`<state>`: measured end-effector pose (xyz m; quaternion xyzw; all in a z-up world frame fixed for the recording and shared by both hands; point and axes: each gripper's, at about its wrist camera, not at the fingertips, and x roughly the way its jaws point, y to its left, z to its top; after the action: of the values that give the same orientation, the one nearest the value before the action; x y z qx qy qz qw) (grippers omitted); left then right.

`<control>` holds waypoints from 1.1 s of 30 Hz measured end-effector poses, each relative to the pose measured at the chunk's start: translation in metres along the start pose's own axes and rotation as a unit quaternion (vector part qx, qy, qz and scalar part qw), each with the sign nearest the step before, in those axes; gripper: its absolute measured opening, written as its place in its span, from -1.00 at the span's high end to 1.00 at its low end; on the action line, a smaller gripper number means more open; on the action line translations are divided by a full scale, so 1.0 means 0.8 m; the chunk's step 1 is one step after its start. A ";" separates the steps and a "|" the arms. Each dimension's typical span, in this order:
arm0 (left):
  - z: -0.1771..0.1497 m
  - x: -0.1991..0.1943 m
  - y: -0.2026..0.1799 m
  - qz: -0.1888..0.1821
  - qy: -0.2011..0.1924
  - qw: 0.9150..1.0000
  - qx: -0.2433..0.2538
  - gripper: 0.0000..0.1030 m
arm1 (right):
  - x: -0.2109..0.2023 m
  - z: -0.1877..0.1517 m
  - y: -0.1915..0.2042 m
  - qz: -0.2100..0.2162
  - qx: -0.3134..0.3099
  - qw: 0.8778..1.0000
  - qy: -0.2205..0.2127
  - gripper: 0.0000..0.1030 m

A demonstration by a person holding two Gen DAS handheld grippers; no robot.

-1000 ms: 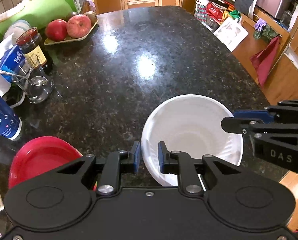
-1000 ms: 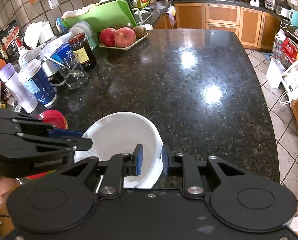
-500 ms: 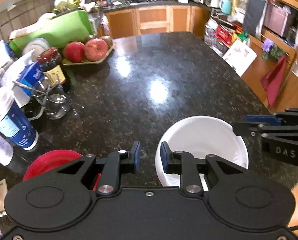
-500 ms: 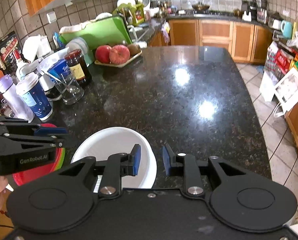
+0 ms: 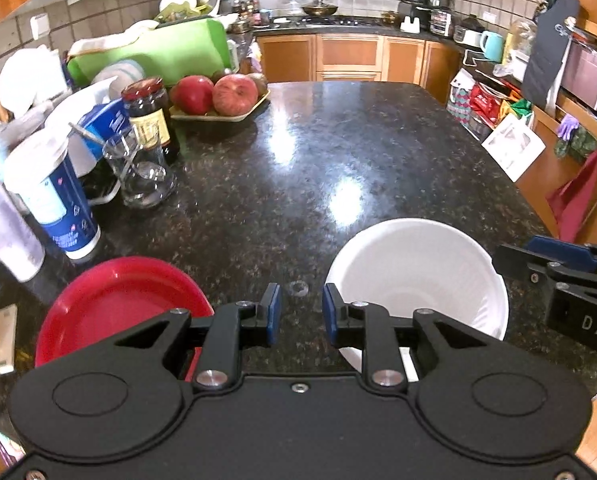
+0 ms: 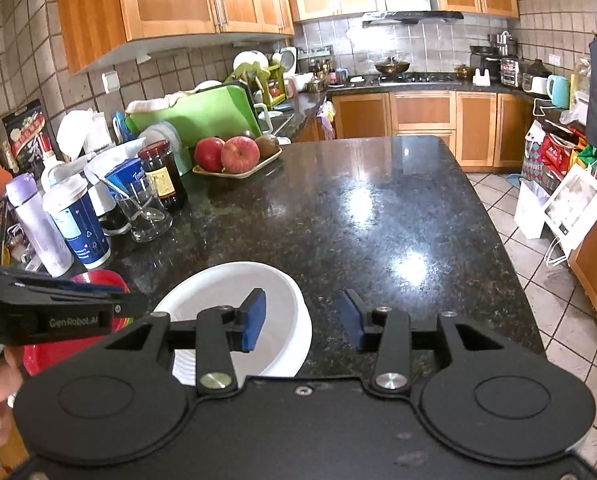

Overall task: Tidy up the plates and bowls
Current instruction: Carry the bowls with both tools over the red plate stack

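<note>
Compared with a second earlier, both grippers have drawn back from the white bowl, jaws just opening: left gripper slightly parted, right gripper wider, both empty. On the counter: one white bowl, one red plate beside it.

white bowls: 1
red plates: 1
apples: 2
jars: 1
glasses: 1
grippers: 2
</note>
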<state>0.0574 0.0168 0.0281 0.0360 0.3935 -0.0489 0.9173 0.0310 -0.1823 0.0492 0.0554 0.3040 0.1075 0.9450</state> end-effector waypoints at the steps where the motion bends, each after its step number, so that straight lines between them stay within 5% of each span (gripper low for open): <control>1: -0.001 0.001 0.000 0.001 0.002 1.000 -0.006 0.35 | 0.000 -0.003 0.000 0.000 0.002 1.000 -0.004 0.05; 6: -0.006 0.001 0.003 0.004 0.005 0.999 -0.034 0.02 | -0.003 -0.014 0.000 -0.002 0.007 1.000 -0.017 -0.06; 22: -0.023 -0.013 -0.009 0.071 0.004 0.994 -0.080 -0.02 | -0.016 -0.020 -0.015 0.023 -0.005 0.999 -0.037 -0.12; 33: -0.033 -0.034 -0.008 0.055 -0.029 0.990 -0.126 -0.15 | -0.028 -0.020 -0.019 0.040 -0.018 0.996 -0.077 -0.14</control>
<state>0.0195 0.0148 0.0294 -0.0601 0.3675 0.0502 0.9267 0.0064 -0.2015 0.0466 0.0583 0.2258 0.1458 0.9614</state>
